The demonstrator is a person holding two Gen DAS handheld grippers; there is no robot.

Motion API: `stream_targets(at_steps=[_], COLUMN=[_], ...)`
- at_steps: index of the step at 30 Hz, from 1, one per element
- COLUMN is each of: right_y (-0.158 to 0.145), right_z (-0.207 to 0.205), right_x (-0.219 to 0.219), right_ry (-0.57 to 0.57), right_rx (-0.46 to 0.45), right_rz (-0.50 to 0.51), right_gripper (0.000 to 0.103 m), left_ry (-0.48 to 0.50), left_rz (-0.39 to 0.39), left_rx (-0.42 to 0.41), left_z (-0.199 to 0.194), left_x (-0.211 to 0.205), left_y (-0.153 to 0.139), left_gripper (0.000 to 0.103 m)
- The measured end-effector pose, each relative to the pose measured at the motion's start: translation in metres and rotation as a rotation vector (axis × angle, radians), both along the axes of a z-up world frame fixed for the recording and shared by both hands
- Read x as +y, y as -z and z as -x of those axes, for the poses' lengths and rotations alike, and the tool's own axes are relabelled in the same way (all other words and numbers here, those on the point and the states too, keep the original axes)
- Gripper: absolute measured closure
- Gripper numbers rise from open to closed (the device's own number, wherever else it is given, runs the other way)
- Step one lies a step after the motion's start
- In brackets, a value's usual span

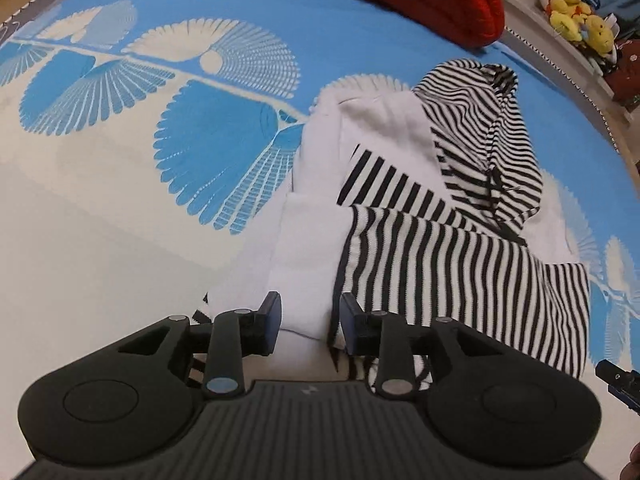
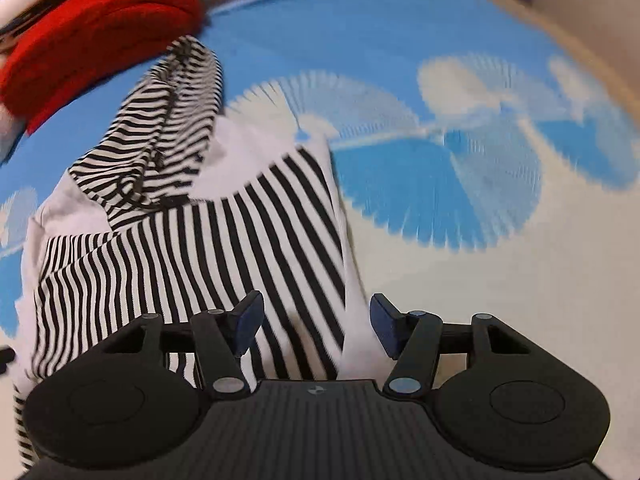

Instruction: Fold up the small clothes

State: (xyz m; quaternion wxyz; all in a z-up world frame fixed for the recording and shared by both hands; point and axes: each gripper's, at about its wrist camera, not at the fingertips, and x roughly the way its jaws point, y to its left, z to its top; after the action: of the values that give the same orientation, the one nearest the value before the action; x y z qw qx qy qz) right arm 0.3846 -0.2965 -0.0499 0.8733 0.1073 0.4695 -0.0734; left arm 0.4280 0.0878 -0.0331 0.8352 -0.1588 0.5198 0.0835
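Striped garment lies between the parted left hand-held gripper jaws.

Striped black-and-white hooded garment lies partly folded on blue bedspread.

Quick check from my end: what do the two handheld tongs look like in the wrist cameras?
Both match. The left tongs and right tongs have matte black bodies, a ribbed centre plate with a small logo, round side housings, black link arms with silver pivot pins, and dark blue pads on the fingertips. No cables or sleeves show.

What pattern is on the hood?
Thin black and white stripes on the hood, clearest in the left wrist view.
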Motion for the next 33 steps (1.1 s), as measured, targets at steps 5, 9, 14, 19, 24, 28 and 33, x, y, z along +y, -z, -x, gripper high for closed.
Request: stream_targets(at_steps=[5, 9, 14, 19, 24, 28, 33], right_y=[-0.012, -0.020, -0.022, -0.023, -0.024, -0.023, -0.022], right_z=[0.002, 0.009, 0.012, 0.015, 0.016, 0.017, 0.017], right_x=[0.007, 0.012, 0.010, 0.005, 0.001, -0.001, -0.001], right_ry=[-0.040, -0.055, -0.062, -0.072, -0.080, -0.084, -0.084], right_rx=[-0.022, -0.038, -0.045, -0.048, -0.053, -0.051, -0.048], right_rz=[0.021, 0.025, 0.042, 0.053, 0.064, 0.074, 0.082], right_gripper=[0.042, 0.042, 0.041, 0.041, 0.041, 0.041, 0.039], left_ry=[0.009, 0.020, 0.040, 0.068, 0.094, 0.132, 0.170], left_rz=[-0.016, -0.028, -0.040, -0.054, -0.060, -0.099, -0.160], left_rx=[-0.020, -0.023, -0.029, -0.034, -0.045, -0.067, -0.111], left_z=[0.006, 0.010, 0.010, 0.010, 0.008, 0.007, 0.009], left_x=[0.001, -0.003, -0.014, -0.027, -0.041, -0.053, -0.066], left_y=[-0.012, -0.018, -0.021, -0.021, -0.021, -0.024, -0.026], left_gripper=[0.064, 0.064, 0.060, 0.053, 0.042, 0.030, 0.030])
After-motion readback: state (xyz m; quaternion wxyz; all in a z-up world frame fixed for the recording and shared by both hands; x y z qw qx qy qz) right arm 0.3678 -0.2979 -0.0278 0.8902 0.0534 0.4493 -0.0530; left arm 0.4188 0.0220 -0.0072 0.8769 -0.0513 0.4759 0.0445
